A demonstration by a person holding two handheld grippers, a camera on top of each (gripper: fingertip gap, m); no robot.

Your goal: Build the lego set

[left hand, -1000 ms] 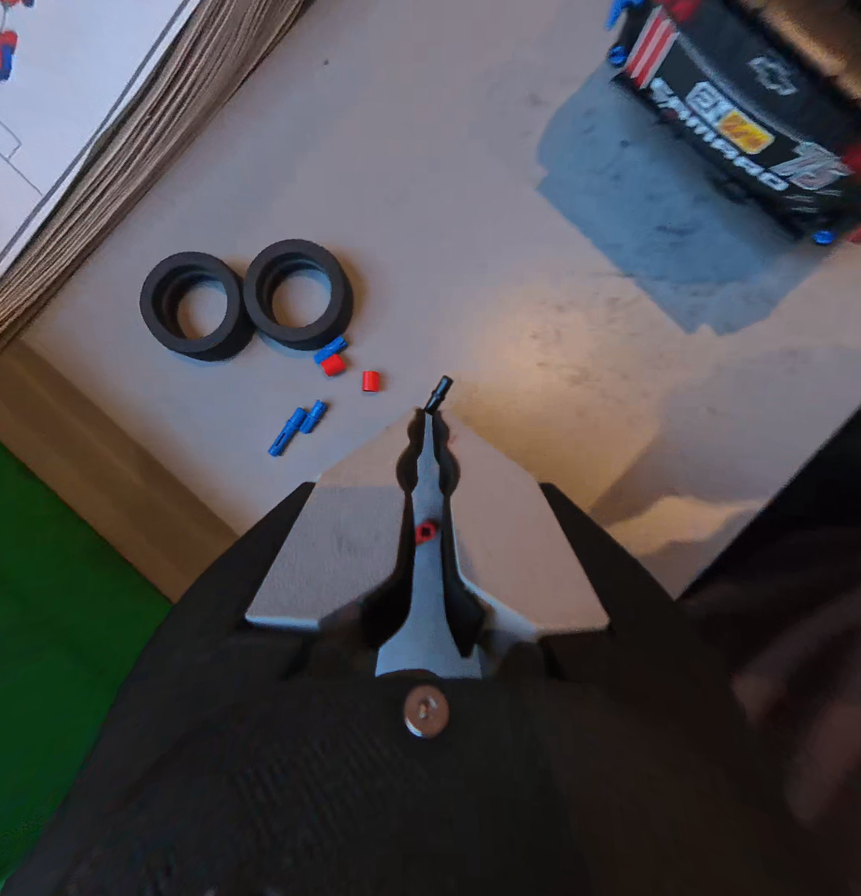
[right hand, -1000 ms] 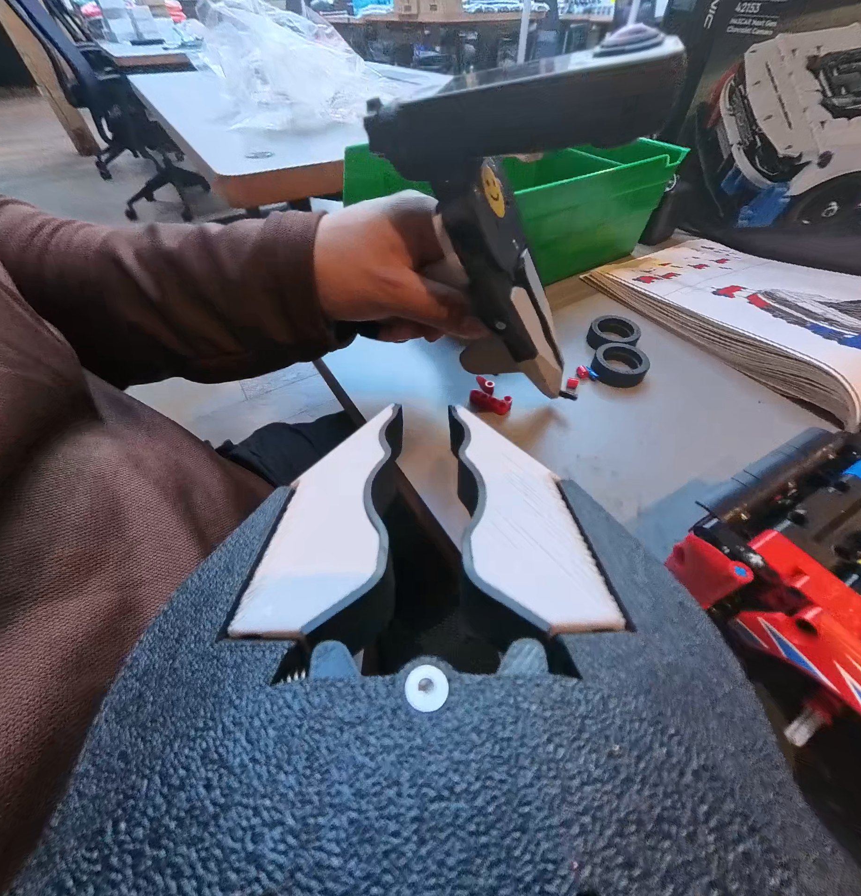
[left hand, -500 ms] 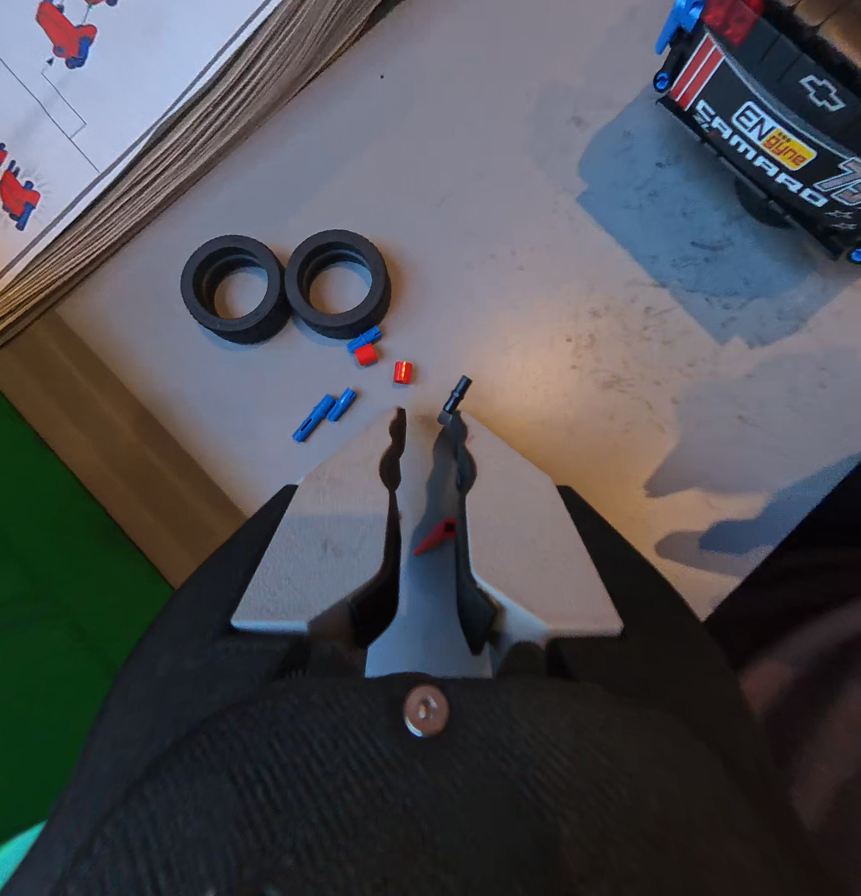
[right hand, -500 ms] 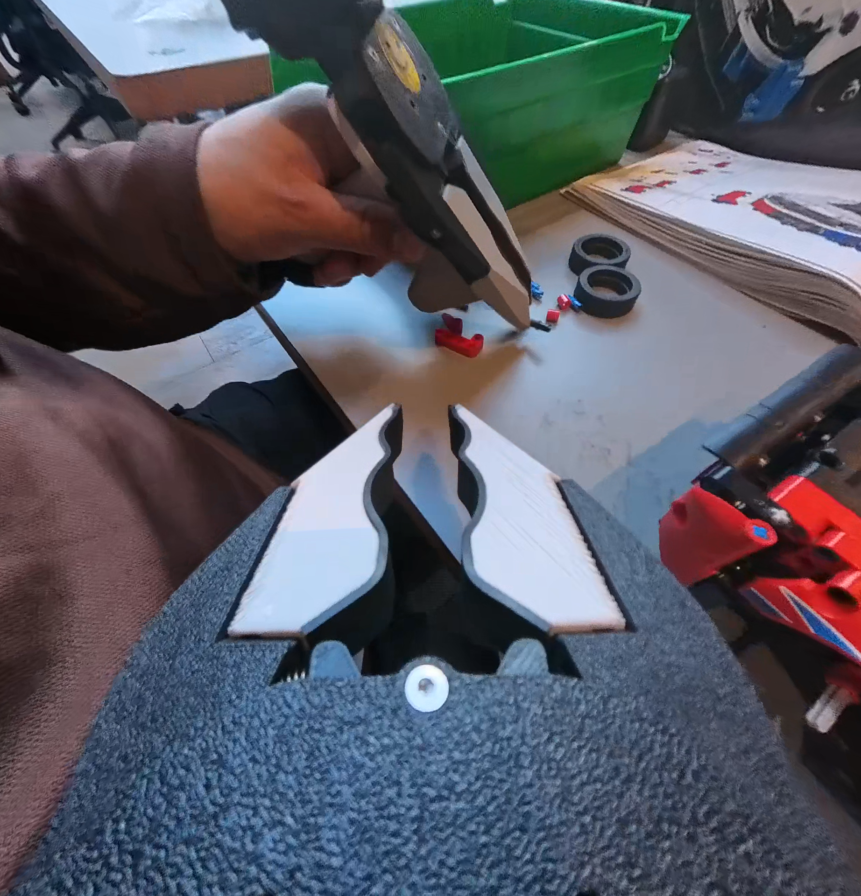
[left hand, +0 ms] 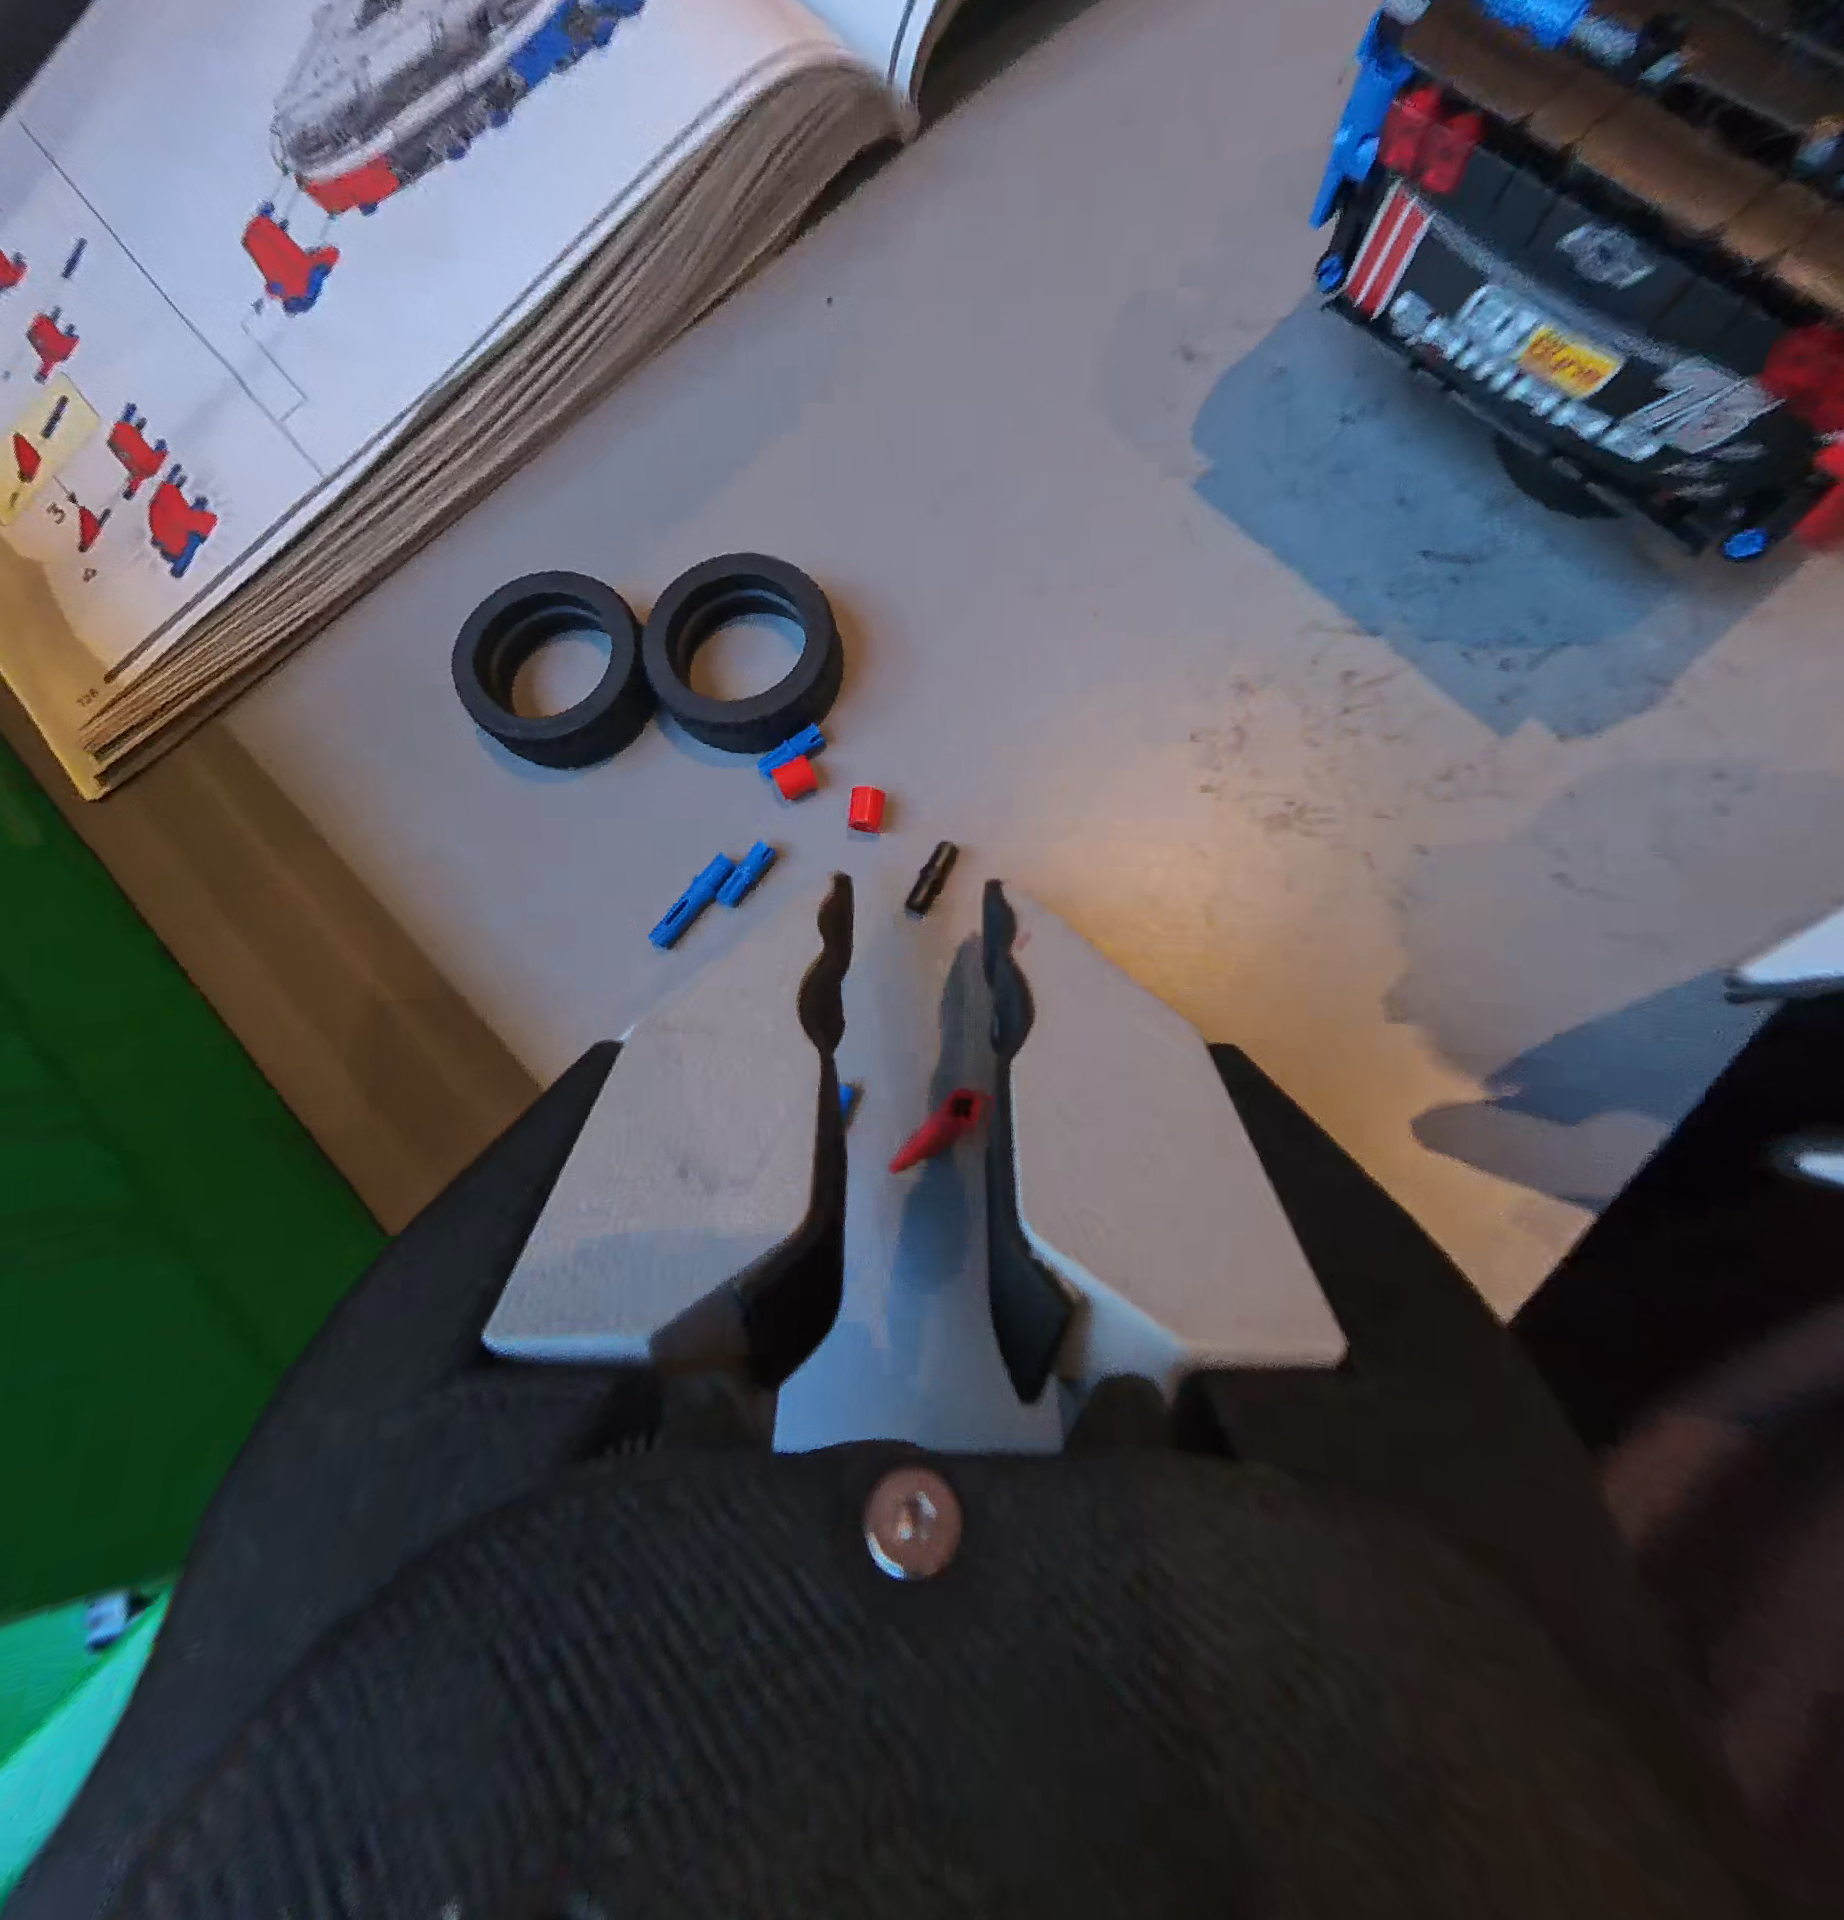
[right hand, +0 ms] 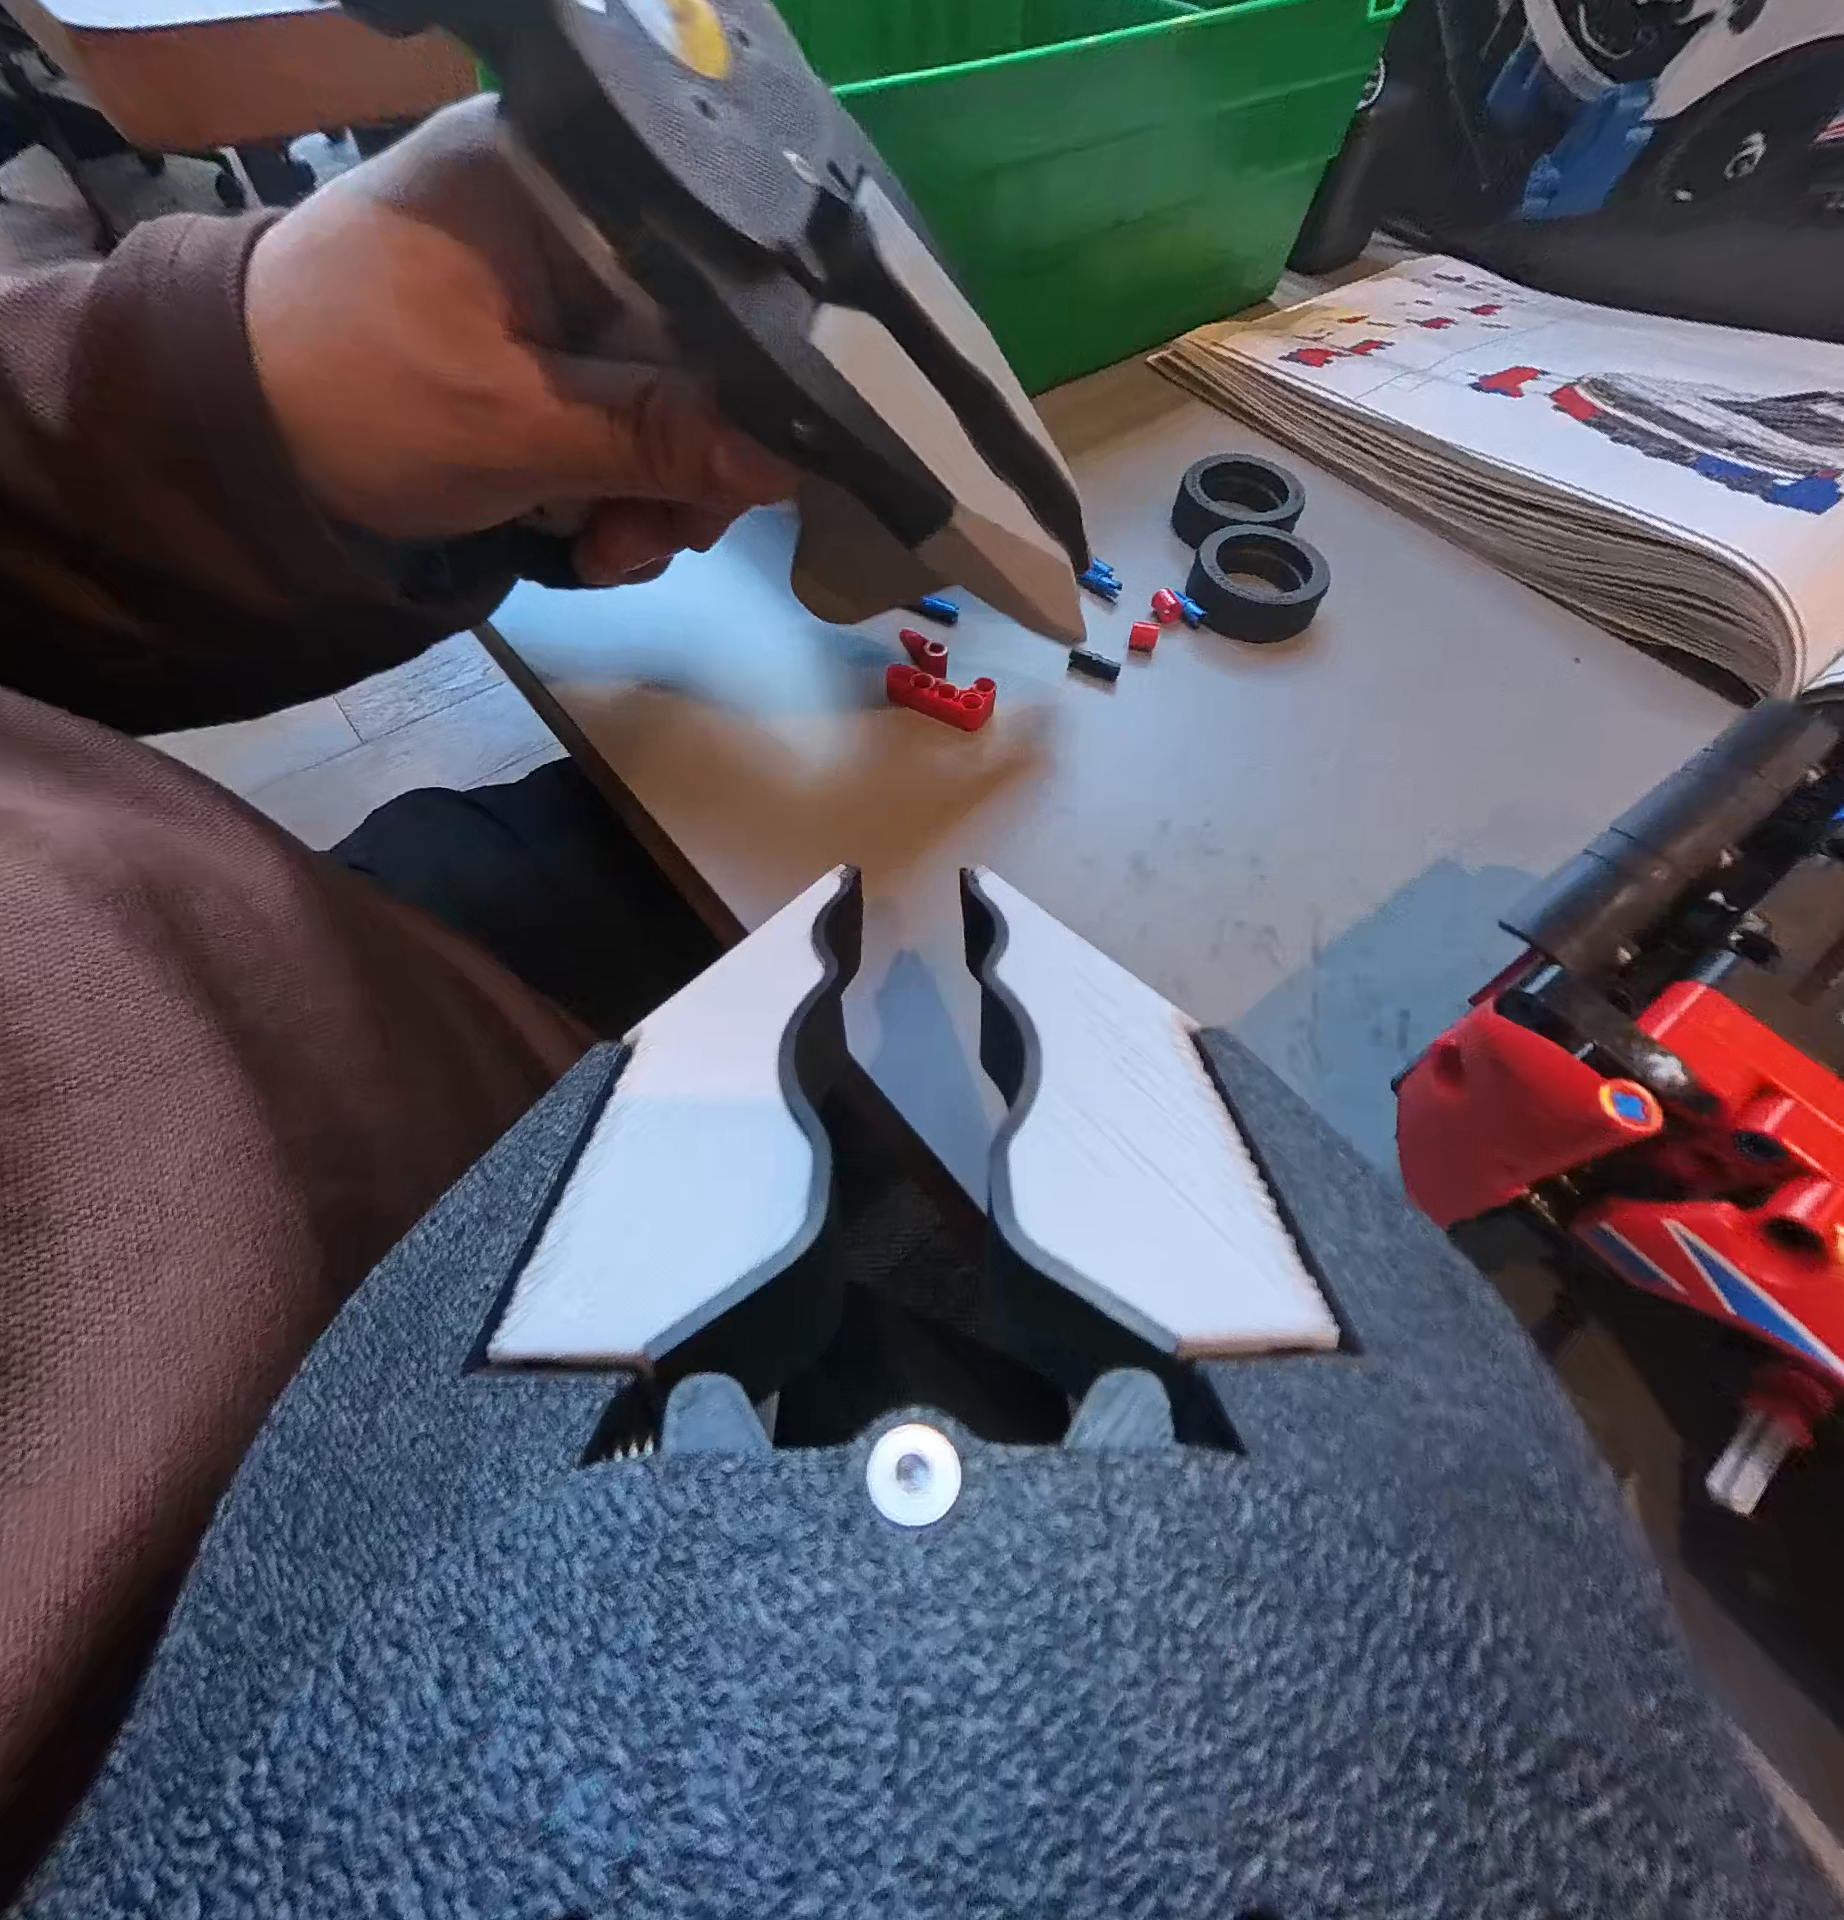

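Note:
My left gripper (left hand: 916, 891) is open and hovers over the grey table (left hand: 1053, 468). A small black pin (left hand: 930, 878) lies on the table just ahead of its fingertips, touching neither pad. The right wrist view shows the same: the pin (right hand: 1093, 664) lies flat just below the left gripper's (right hand: 1079, 597) tips. Two red bushes (left hand: 865, 807) and blue pins (left hand: 710, 894) lie close by. A red pointed piece (left hand: 939, 1127) shows on the table under the fingers. My right gripper (right hand: 910, 883) is open and empty above the table's near edge.
Two black tyres (left hand: 637, 665) lie beside the open instruction book (left hand: 378, 208). The part-built car (left hand: 1624, 312) stands at the right, close to my right gripper (right hand: 1676, 1143). A red angled beam (right hand: 944, 694) lies near the pin. A green bin (right hand: 1105, 156) stands behind. Spacing between my two grippers at the tips: around 12 centimeters. Measured from the fingertips, the red pointed piece (left hand: 939, 1127) is 5 centimeters or so from the left gripper and 12 centimeters from the right. Seen from the right wrist view (right hand: 927, 645) as well.
My left gripper was shut on the black pin a second ago. It opened, the pin dropped onto the table, and the gripper rose. The right gripper stayed open and moved closer.

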